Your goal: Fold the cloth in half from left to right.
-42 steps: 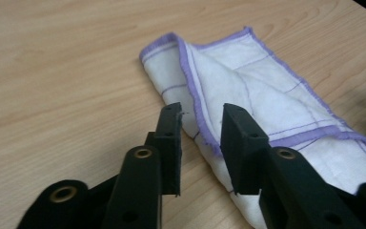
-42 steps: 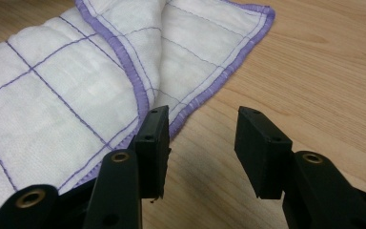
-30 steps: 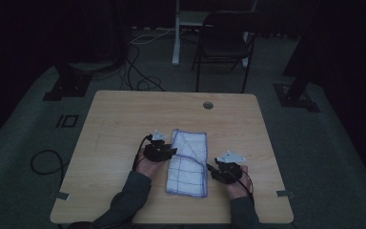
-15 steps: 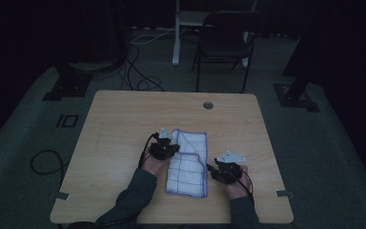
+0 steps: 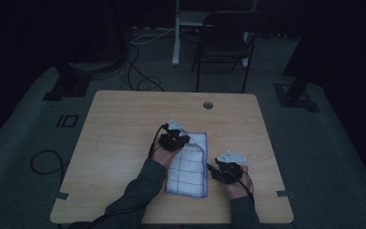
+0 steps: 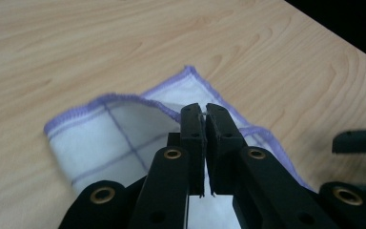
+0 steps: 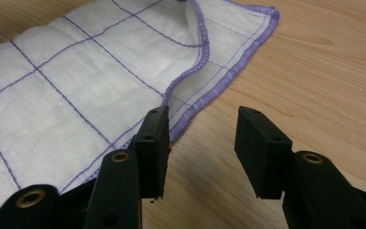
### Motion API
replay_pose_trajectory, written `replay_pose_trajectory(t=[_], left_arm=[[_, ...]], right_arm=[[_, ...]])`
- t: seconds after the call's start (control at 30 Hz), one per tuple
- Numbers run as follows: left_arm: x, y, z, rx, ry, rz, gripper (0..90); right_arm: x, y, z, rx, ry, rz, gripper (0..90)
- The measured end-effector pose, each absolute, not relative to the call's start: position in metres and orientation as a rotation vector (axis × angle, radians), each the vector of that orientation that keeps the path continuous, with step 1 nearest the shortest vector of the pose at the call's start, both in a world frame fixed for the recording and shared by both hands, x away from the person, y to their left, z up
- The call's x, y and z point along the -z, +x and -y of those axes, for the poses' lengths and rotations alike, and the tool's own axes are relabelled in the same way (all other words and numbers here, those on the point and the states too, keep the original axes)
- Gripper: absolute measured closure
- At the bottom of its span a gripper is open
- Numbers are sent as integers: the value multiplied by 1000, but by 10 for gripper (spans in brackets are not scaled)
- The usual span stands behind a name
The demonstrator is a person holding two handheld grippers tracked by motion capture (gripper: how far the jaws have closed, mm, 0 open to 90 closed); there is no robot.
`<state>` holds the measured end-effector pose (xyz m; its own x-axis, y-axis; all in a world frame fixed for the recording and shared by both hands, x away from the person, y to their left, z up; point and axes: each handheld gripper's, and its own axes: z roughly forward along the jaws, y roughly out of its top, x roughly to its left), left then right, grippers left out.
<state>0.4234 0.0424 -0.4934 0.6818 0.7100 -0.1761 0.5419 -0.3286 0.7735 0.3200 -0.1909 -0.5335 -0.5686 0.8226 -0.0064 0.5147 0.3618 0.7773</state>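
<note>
Left gripper (image 6: 204,110) has slid right over the cloth (image 5: 188,162), clamped on its top layer, likely mid-fold; right gripper (image 7: 201,131) sits open beside the hem.

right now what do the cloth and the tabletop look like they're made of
Cloth: seemingly thin woven cotton, matte white; weave texture, purple grid lines and stitched purple hem show.
Tabletop: wood or wood-look laminate, pale, smooth, faintly glossy; grain lines show, but which one is unclear.
</note>
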Motion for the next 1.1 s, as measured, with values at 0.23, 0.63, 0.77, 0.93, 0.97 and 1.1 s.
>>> replay_pose_trajectory(t=[0.23, 0.63, 0.77, 0.93, 0.97, 1.1], left_arm=[[488, 435, -29, -243, 2003, -963, 868], [481, 439, -38, -260, 1956, -950, 649], [480, 443, -46, -281, 1946, -970, 638], [479, 446, -56, -304, 1936, -996, 626], [478, 447, -58, -309, 1936, -997, 623], [478, 449, -65, -320, 1929, -1018, 616]], right_arm=[[534, 320, 191, -1059, 1168, -2234, 560], [533, 320, 192, -1058, 1169, -2230, 560], [534, 320, 193, -1058, 1169, -2231, 559], [534, 321, 192, -1057, 1170, -2233, 558], [534, 321, 193, -1058, 1170, -2231, 558], [534, 321, 193, -1060, 1174, -2229, 558]])
